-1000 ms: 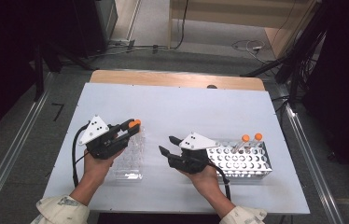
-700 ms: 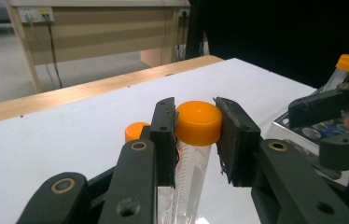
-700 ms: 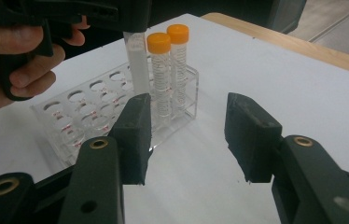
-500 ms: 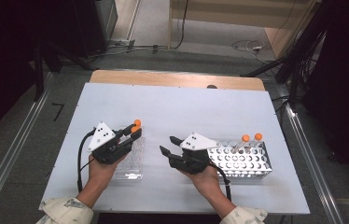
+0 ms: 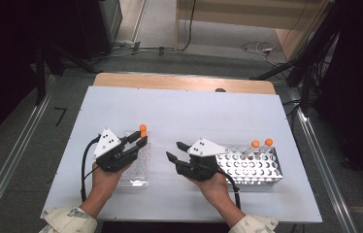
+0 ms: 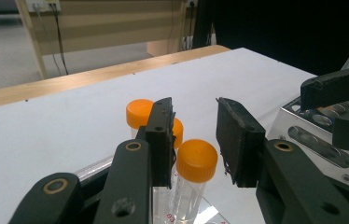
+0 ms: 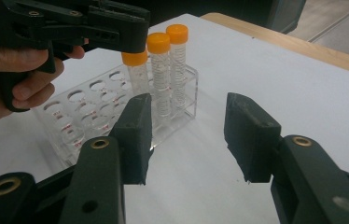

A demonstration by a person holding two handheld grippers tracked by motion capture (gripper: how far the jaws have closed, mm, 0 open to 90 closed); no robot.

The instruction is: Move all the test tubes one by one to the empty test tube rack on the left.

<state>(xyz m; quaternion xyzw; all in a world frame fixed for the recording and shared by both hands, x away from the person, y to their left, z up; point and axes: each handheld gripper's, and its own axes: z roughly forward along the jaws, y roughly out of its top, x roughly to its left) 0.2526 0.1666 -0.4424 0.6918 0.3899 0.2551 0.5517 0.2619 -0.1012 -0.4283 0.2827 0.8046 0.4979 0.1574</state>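
Left gripper view: left gripper [image 6: 196,140] jaws apart, straddling orange-capped tube [image 6: 192,177] in clear rack [image 5: 136,162] near tabletop's front-left edge. Clamp below cap, lift straight. Right gripper [image 7: 189,135] spread, empty. Metal rack [image 5: 255,167] probably destination.

Left gripper [image 5: 140,142] jaws parted, right gripper [image 5: 175,151] likewise

I am seeing the white table [image 5: 184,116] brightly and evenly lit from above, while the floor around it is staying dark. Shadows under the hands are looking soft and short. The metal rack [image 5: 255,167] is giving some glare. In both gripper views the near black jaws are looking slightly blurred, and the far background is soft.
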